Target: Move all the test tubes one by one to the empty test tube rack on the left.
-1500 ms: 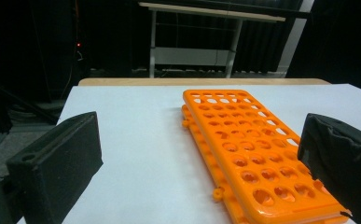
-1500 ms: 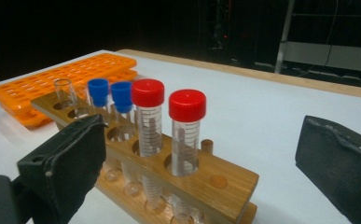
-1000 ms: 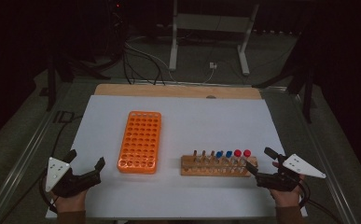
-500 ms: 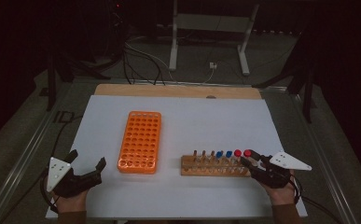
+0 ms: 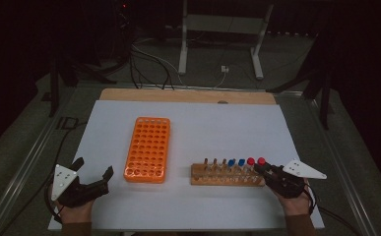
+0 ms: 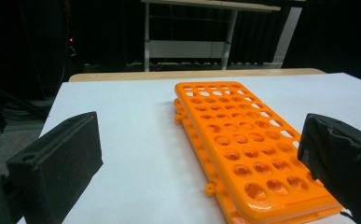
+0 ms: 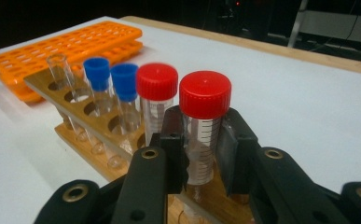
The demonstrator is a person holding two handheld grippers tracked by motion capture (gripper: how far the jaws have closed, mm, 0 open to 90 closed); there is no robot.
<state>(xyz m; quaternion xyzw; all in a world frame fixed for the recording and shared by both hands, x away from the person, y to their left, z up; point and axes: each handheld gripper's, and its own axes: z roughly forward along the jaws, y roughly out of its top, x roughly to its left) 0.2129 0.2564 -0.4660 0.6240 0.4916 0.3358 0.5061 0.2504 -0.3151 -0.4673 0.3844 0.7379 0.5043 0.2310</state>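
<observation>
A wooden tube rack (image 5: 226,174) lies at the front right of the white mat and holds several tubes: uncapped ones, two blue-capped (image 7: 97,70) and two red-capped. My right gripper (image 5: 263,169) is at the rack's right end. In the right gripper view its jaws (image 7: 201,140) press both sides of the end red-capped tube (image 7: 204,94), which stands in its hole. The other red-capped tube (image 7: 156,82) stands right beside it. An empty orange rack (image 5: 146,149) lies left of centre. My left gripper (image 5: 93,168) rests open at the front left, pointed at the orange rack (image 6: 234,140).
The white mat (image 5: 203,123) covers a wooden table whose far edge (image 5: 188,95) shows beyond it. Metal rails run along both sides. Cables and a stand's legs (image 5: 217,29) lie on the floor behind the table.
My right gripper has moved left to the wooden rack's right end and closed around the end red-capped tube. The left gripper has stayed in place.
</observation>
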